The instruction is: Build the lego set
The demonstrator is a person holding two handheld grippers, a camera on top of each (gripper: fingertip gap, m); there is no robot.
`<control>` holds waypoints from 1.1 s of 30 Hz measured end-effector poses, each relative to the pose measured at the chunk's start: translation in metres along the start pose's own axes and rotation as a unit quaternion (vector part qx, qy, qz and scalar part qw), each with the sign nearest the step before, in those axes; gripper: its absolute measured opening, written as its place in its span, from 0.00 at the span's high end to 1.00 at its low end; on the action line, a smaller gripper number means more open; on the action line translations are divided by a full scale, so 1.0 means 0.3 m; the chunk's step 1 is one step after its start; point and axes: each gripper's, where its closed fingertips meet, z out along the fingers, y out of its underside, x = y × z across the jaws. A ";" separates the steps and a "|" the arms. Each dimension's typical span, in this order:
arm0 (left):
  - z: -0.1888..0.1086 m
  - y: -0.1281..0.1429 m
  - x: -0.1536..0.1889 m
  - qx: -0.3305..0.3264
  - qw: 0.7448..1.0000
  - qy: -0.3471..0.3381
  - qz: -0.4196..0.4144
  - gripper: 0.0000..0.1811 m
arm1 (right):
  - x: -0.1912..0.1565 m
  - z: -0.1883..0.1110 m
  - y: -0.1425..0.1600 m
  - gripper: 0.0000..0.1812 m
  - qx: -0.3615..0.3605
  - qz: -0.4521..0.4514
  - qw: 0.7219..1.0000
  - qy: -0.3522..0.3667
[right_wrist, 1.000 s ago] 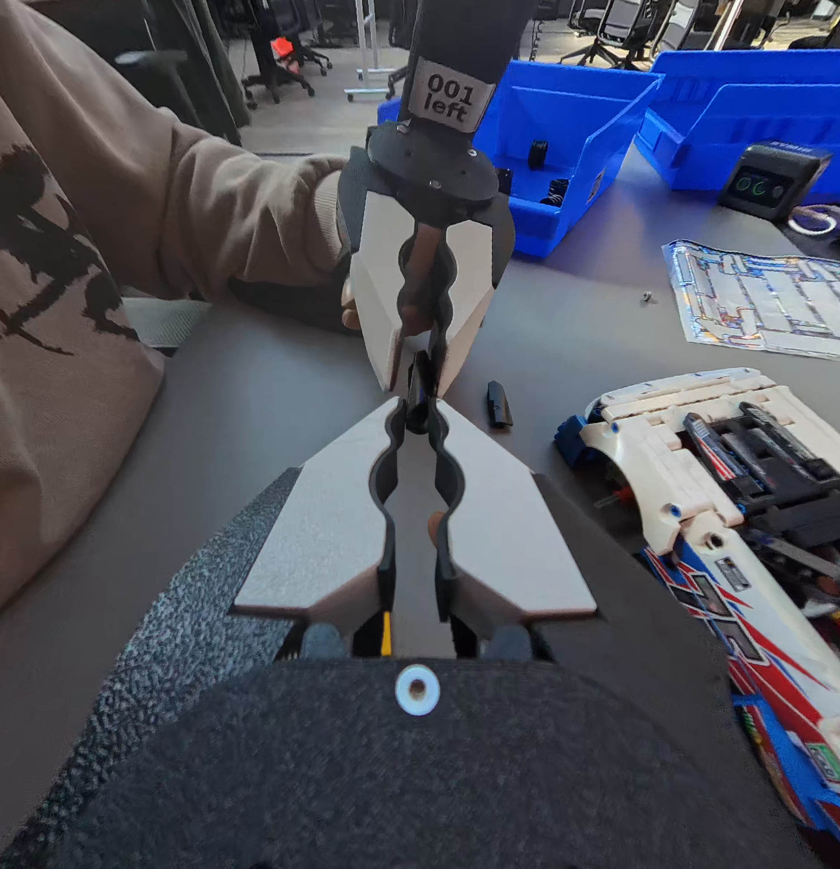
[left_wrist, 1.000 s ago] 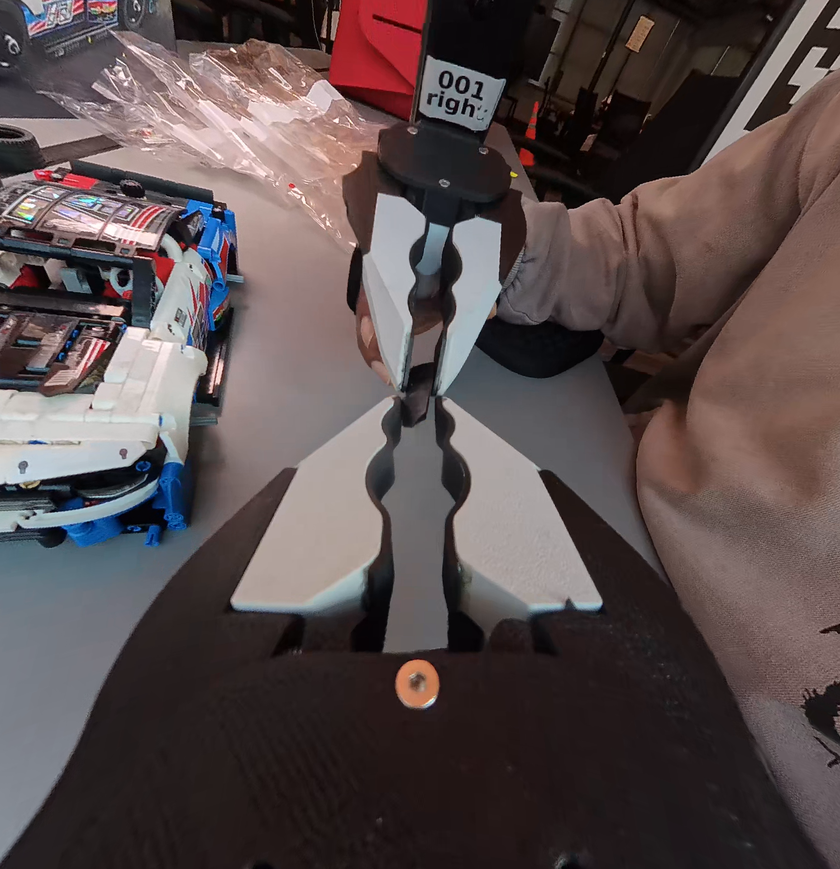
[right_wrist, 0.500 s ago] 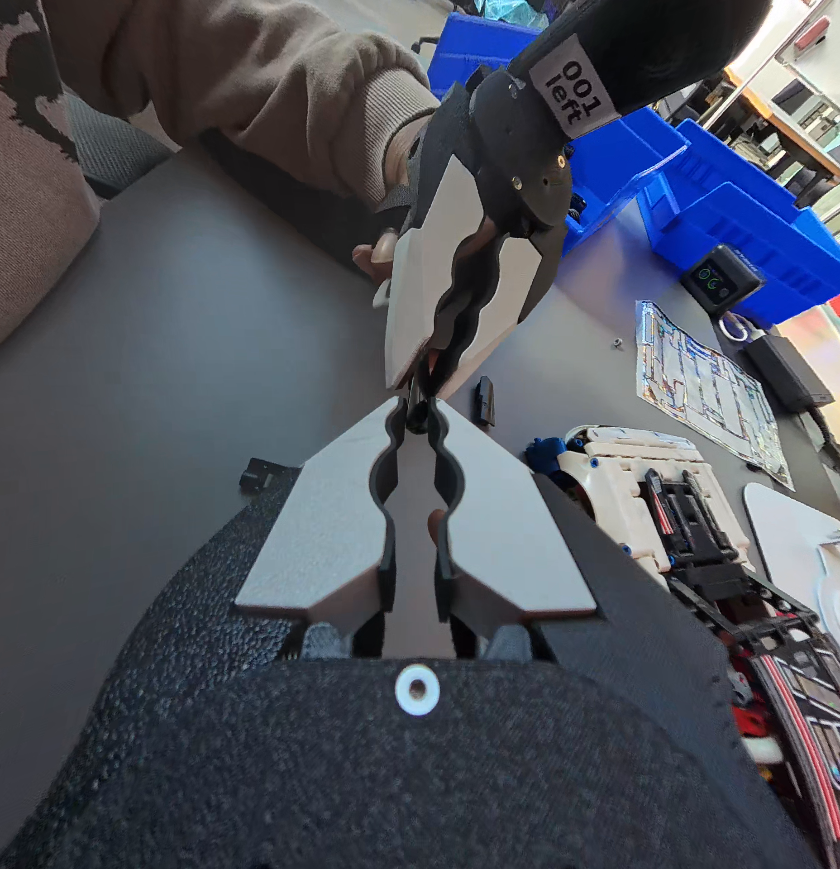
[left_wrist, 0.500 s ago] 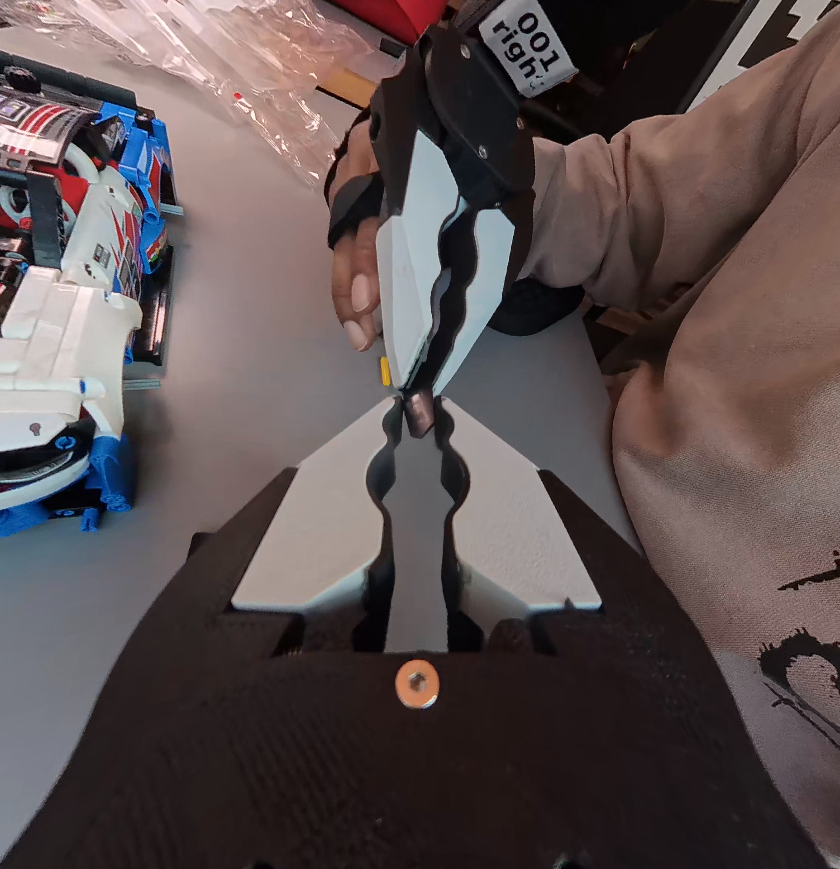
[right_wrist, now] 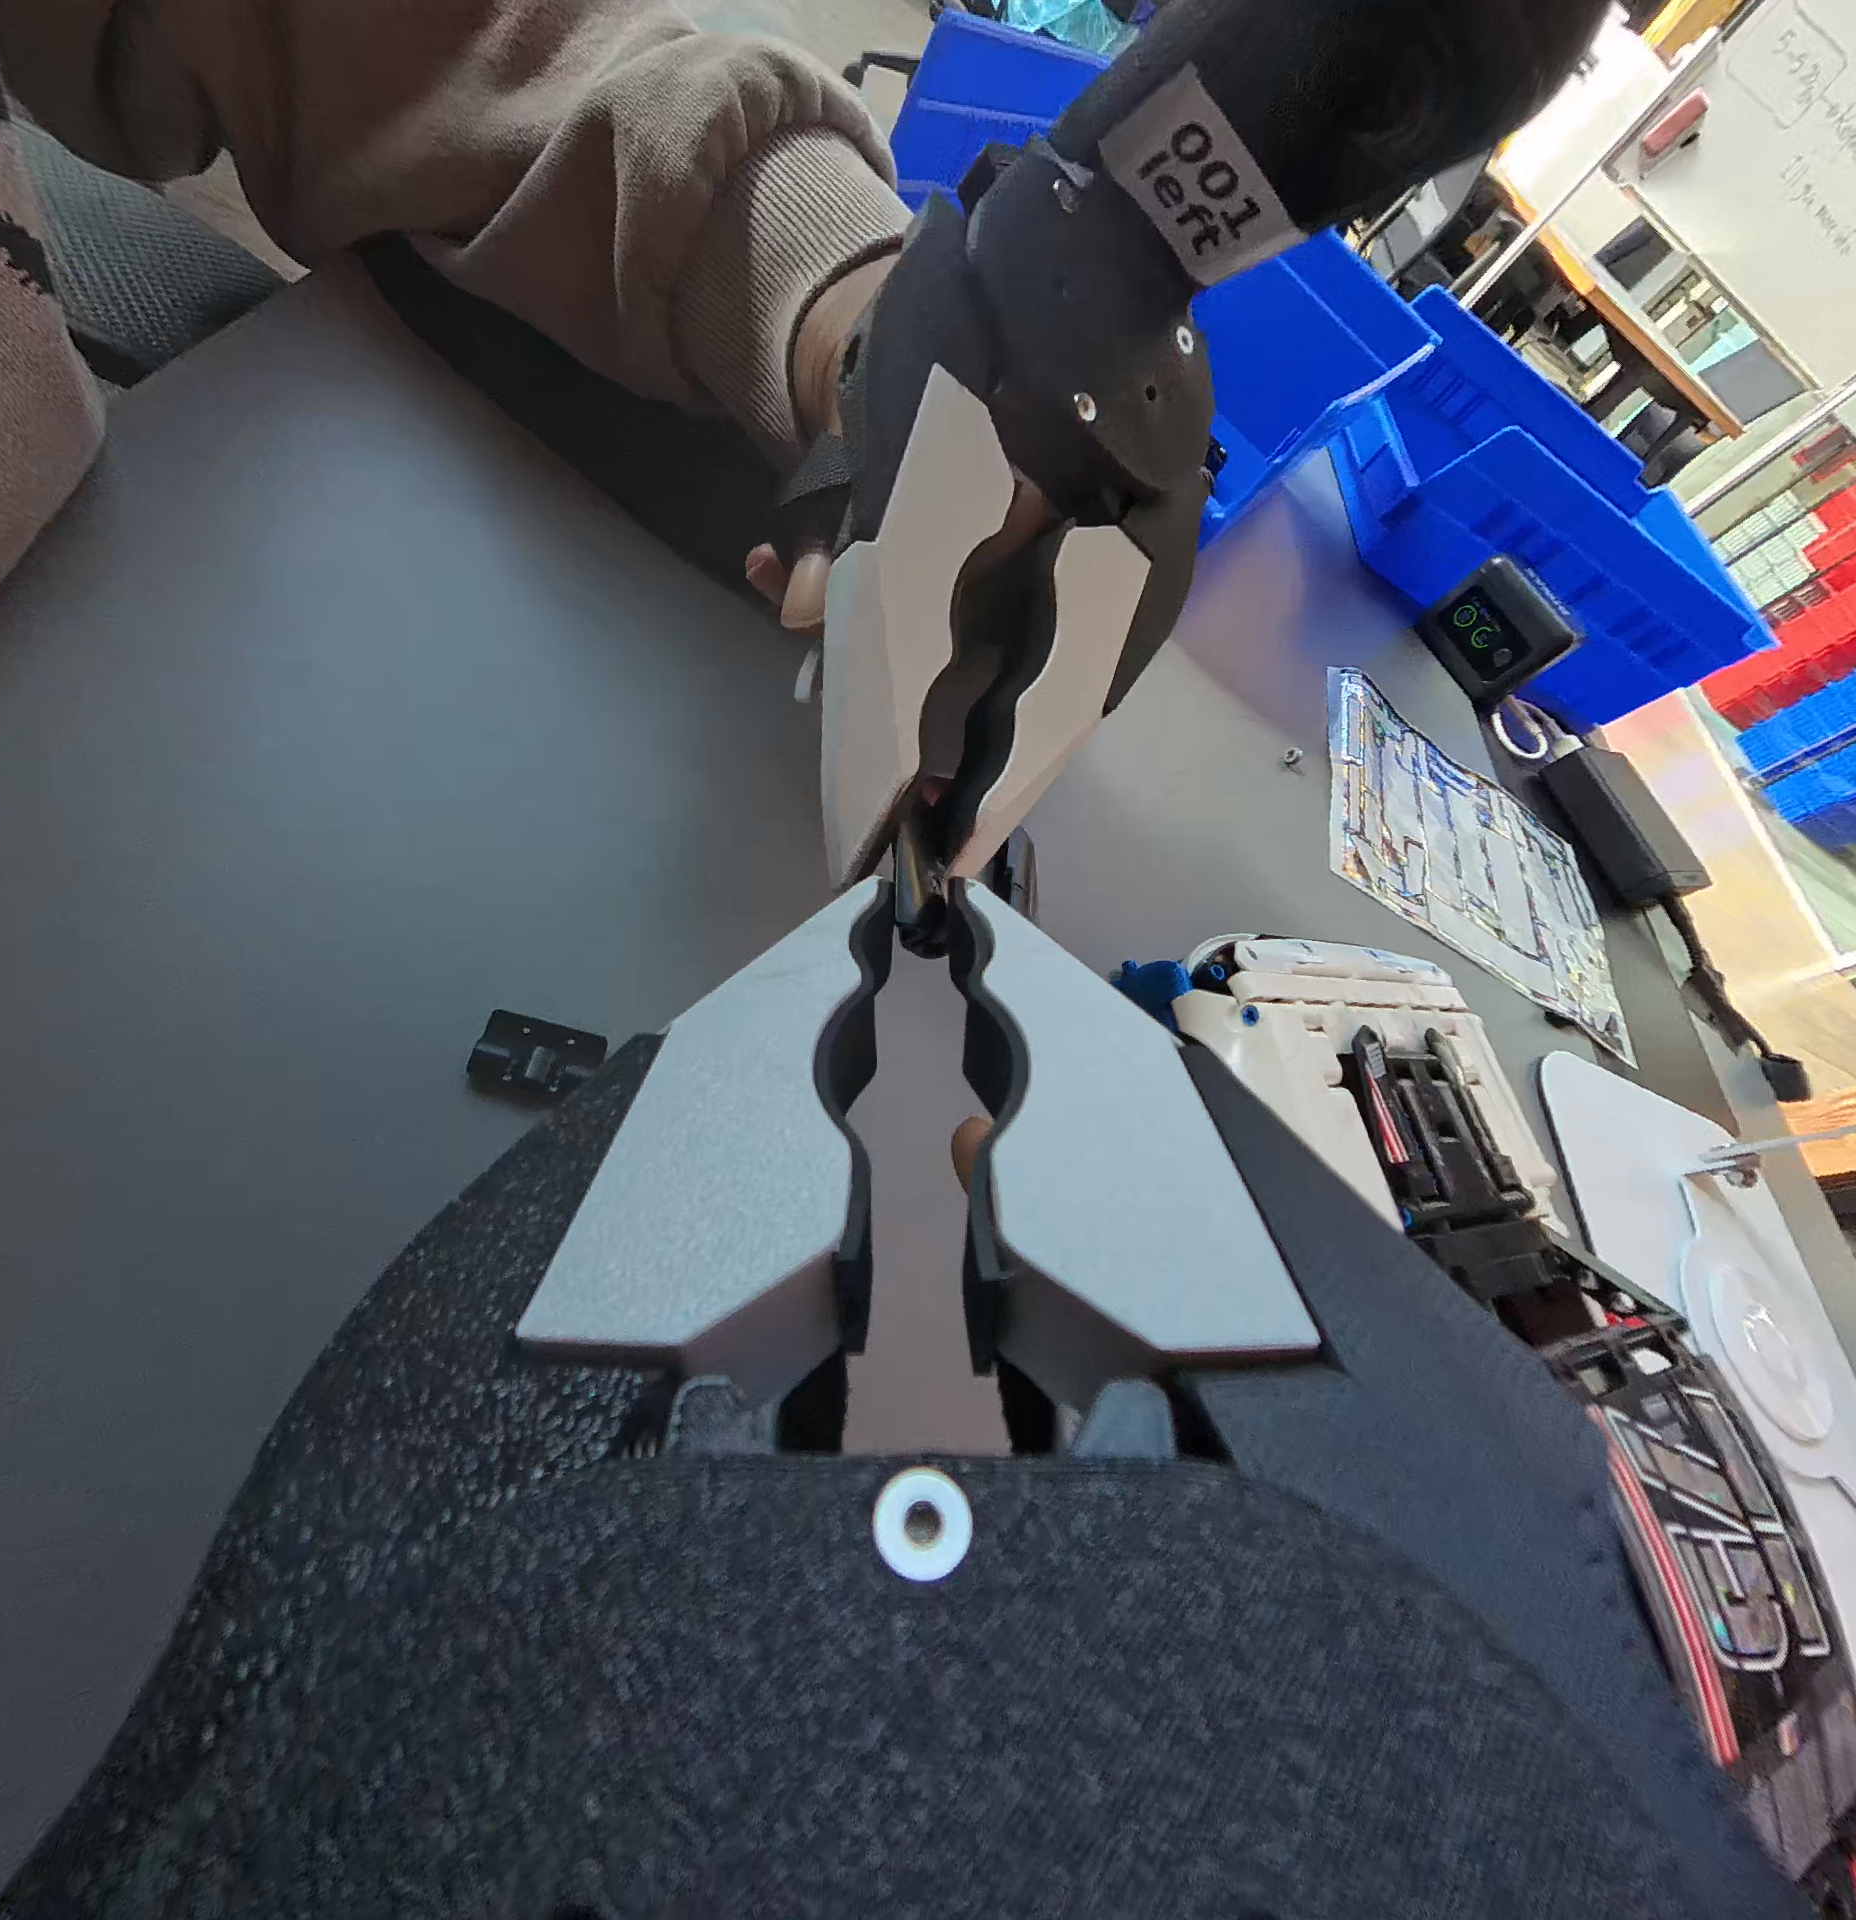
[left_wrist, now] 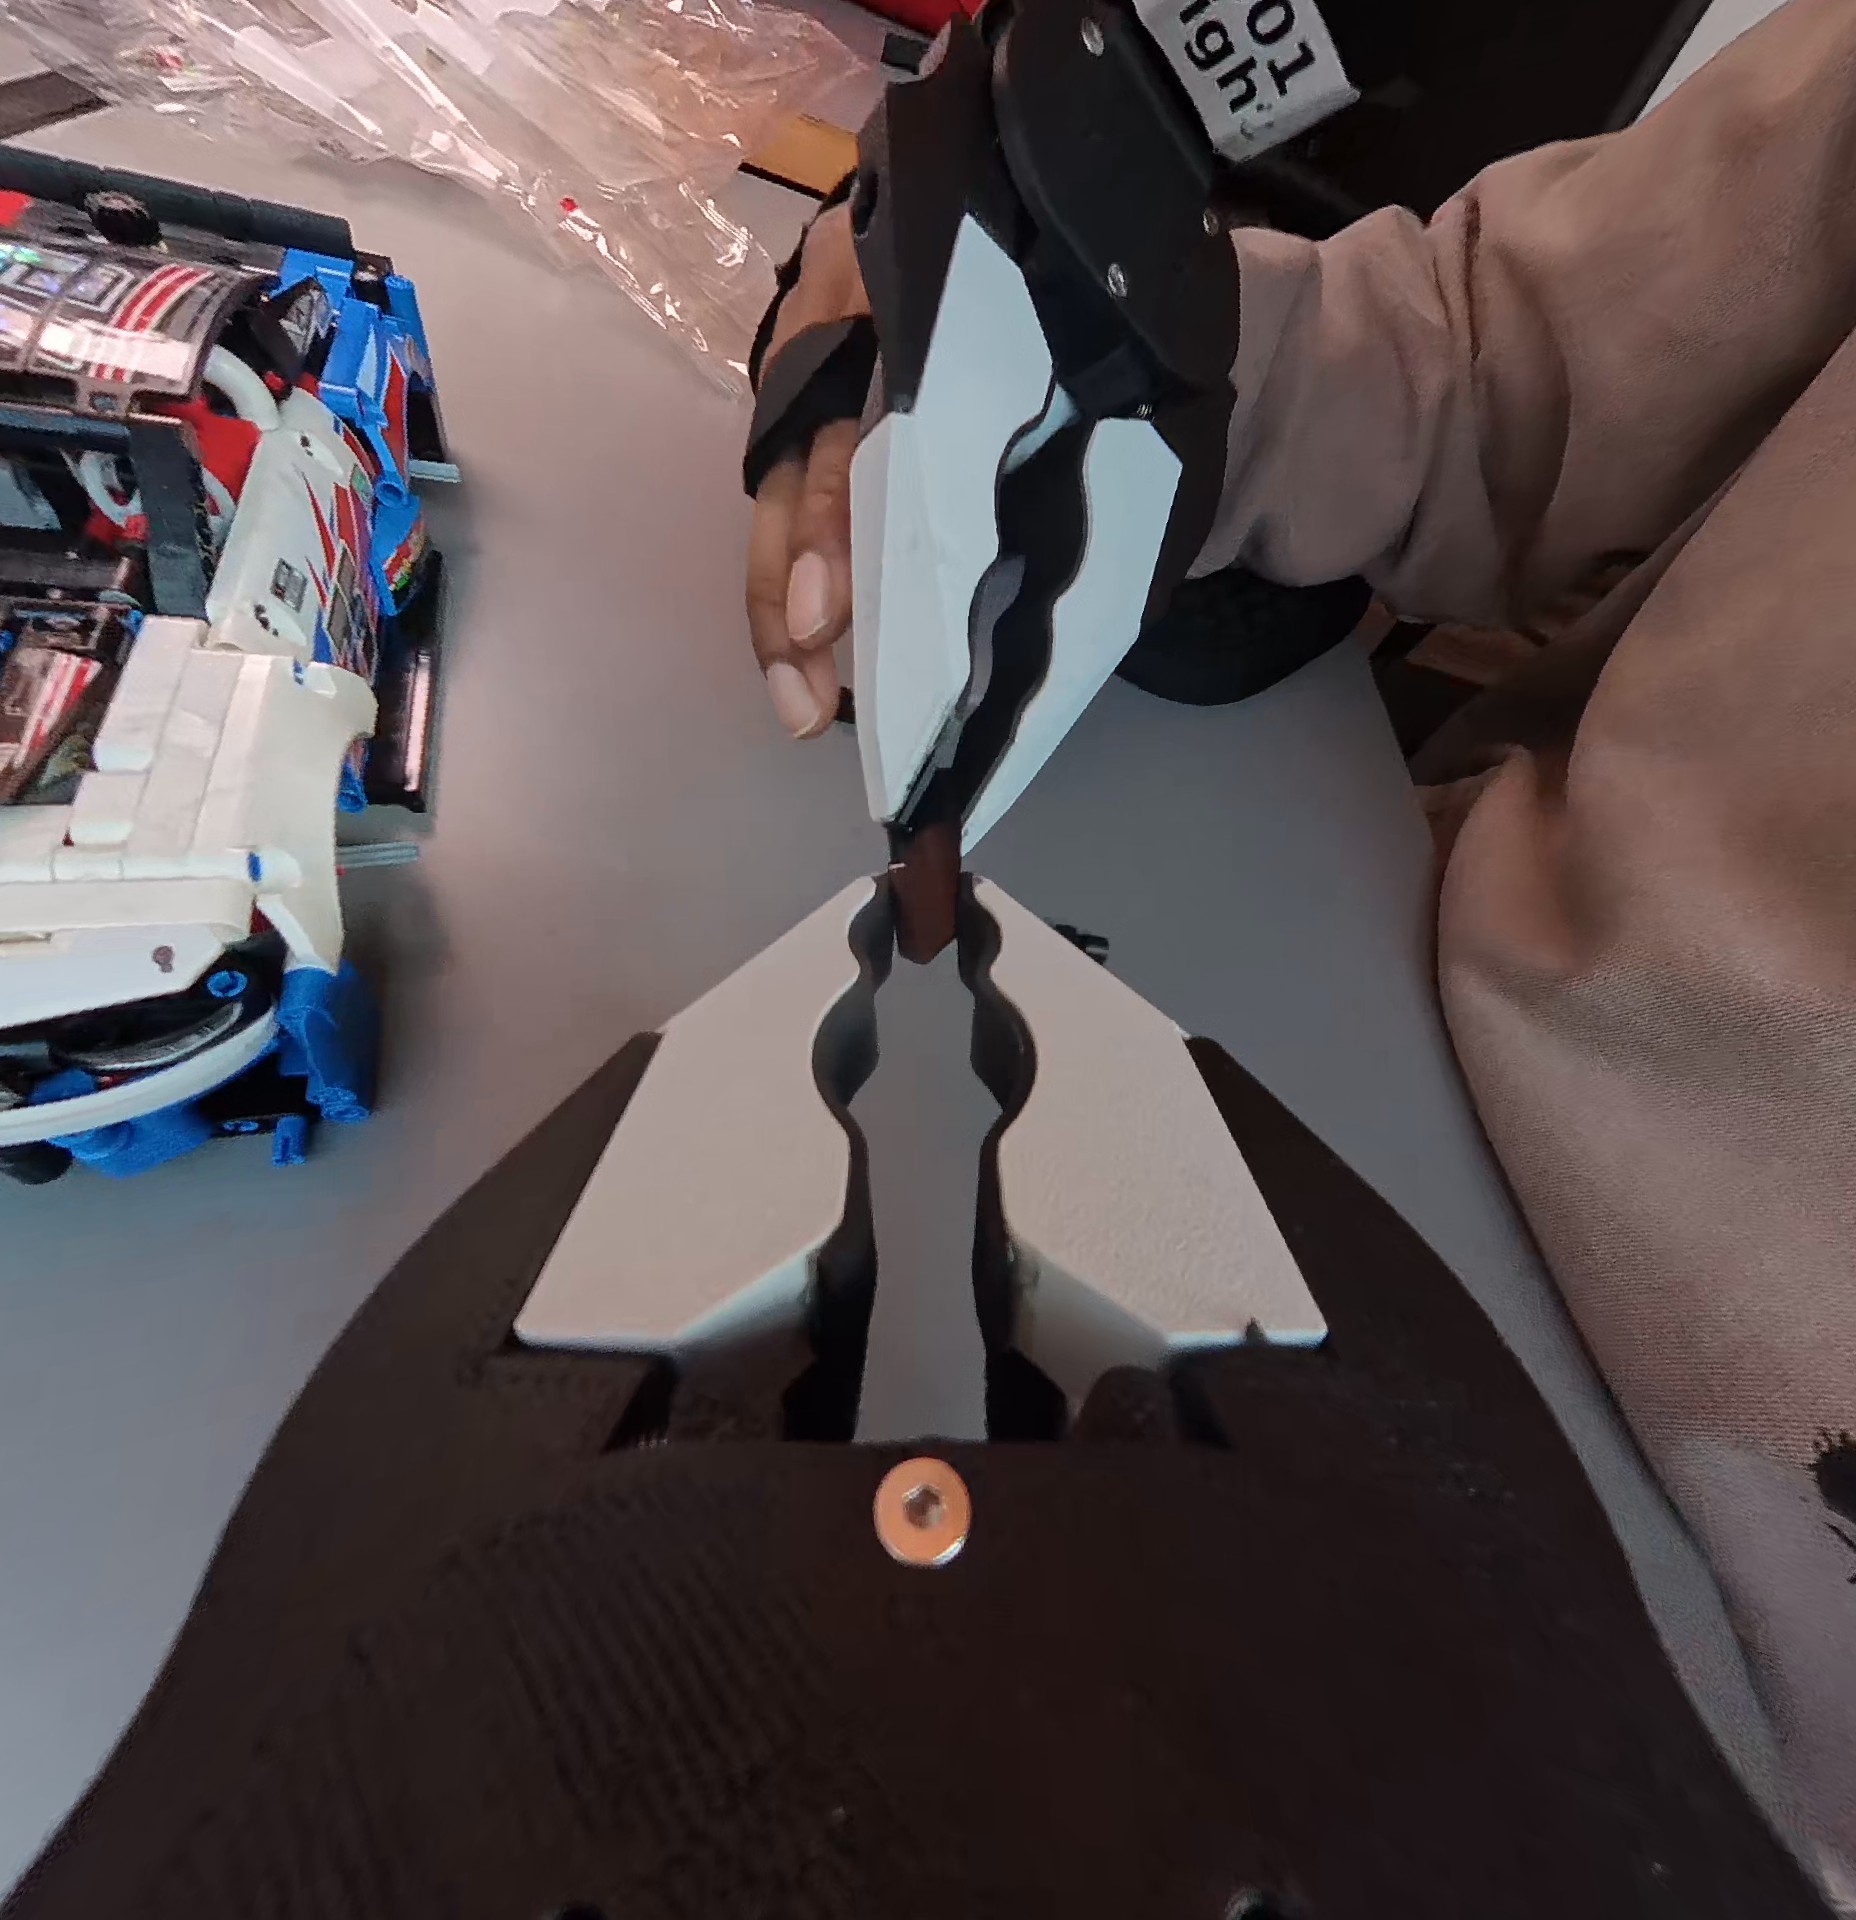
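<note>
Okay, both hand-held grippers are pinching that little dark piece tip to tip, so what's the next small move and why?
Probably a short, straight push together to seat the joint. The left hand-held gripper and right hand-held gripper meet tip to tip on the small dark piece, held above the table, away from the car model. Whether it is already seated is too small to tell.

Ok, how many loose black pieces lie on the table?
2: a flat piece left of the right tongs, a narrow piece behind the left tongs; others may be hidden.
</note>
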 end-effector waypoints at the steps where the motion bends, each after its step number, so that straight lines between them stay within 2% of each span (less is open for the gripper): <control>1: 0.002 0.006 -0.010 -0.008 0.999 -0.018 0.026 0.95 | 0.000 -0.001 0.007 0.95 -0.002 0.014 1.000 -0.006; 4: 0.006 0.032 -0.059 -0.040 0.989 -0.090 0.106 0.95 | 0.009 -0.021 0.030 0.88 -0.003 0.078 0.997 -0.028; 7: 0.015 0.068 -0.089 -0.081 0.976 -0.130 0.155 0.95 | 0.040 -0.058 0.046 0.87 -0.002 0.120 0.992 -0.025; 11: 0.039 0.129 -0.088 -0.135 0.965 -0.134 0.181 0.95 | 0.074 -0.124 0.075 0.87 -0.013 0.140 0.990 -0.010; 18: 0.057 0.152 -0.070 -0.147 0.967 -0.116 0.171 0.95 | 0.046 -0.214 0.186 0.88 -0.083 0.180 0.980 -0.034; 25: 0.062 0.155 -0.056 -0.149 0.971 -0.102 0.159 0.94 | -0.049 -0.212 0.239 0.92 -0.129 0.198 0.967 -0.094; 33: 0.073 0.158 -0.035 -0.158 0.974 -0.079 0.143 0.94 | -0.119 -0.148 0.251 0.96 -0.194 0.182 0.955 -0.128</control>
